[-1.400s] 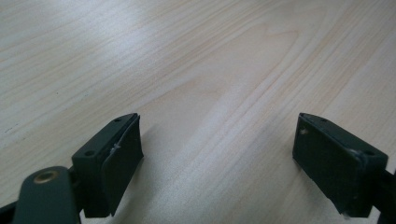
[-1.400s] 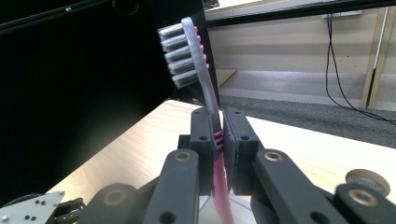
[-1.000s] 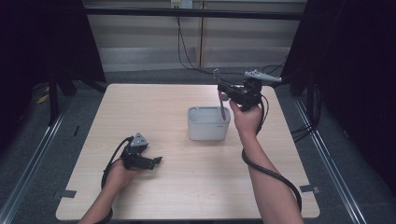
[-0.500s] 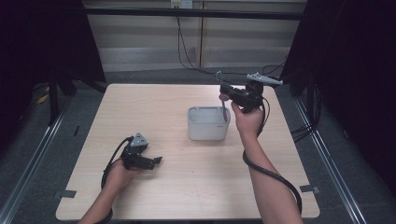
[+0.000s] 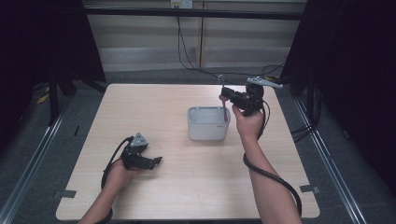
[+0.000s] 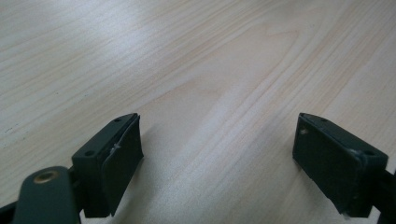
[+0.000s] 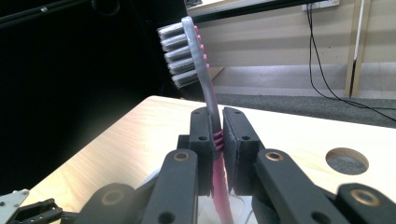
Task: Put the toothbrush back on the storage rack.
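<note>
Right gripper (image 7: 218, 135) clamps a toothbrush (image 7: 196, 56) upright above the white bin (image 5: 208, 123); bristles legible in its own view. Left gripper (image 6: 217, 154) wide, on table (image 5: 140, 107).

I am working over a pale wooden table (image 5: 187, 196) (its grain is running in long streaks under my left jaws). A white rectangular tub (image 5: 208, 126) is sitting directly on it near the middle, and a round hole (image 7: 347, 161) is showing in the tabletop.
</note>
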{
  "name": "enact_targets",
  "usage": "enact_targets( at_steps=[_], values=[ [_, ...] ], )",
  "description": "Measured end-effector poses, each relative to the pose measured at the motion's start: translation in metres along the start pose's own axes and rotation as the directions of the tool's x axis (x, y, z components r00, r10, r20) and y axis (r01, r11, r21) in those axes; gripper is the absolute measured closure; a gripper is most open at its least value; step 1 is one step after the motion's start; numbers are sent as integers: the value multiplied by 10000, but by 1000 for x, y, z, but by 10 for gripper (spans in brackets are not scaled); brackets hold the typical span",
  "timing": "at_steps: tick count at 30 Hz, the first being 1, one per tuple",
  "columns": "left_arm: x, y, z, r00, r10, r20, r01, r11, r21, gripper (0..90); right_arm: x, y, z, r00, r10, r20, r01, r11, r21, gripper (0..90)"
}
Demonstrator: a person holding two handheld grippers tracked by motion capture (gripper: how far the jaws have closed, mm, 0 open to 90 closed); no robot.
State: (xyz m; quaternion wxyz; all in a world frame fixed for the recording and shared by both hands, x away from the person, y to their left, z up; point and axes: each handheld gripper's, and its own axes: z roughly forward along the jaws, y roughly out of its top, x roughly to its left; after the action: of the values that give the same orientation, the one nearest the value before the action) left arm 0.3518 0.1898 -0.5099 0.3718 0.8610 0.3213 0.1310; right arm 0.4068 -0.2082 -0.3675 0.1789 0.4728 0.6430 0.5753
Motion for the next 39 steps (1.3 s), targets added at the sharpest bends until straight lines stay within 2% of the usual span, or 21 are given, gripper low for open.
enact_targets(
  at_steps=[7, 19, 39],
  values=[
    [0, 0, 0, 10000, 22, 4, -22, 10000, 15, 154, -2, -5, 1, 9999, -93, 118, 91, 9998, 164, 825],
    [0, 0, 0, 10000, 5, -31, -5, 10000, -19, 154, -9, -15, 0, 9994, 7, 347, -23, 9990, 457, 823],
    [0, 0, 0, 10000, -4, -27, 4, 10000, -19, 154, -16, -31, -5, 9989, 7, 472, -45, 9968, 802, 822]
  ],
)
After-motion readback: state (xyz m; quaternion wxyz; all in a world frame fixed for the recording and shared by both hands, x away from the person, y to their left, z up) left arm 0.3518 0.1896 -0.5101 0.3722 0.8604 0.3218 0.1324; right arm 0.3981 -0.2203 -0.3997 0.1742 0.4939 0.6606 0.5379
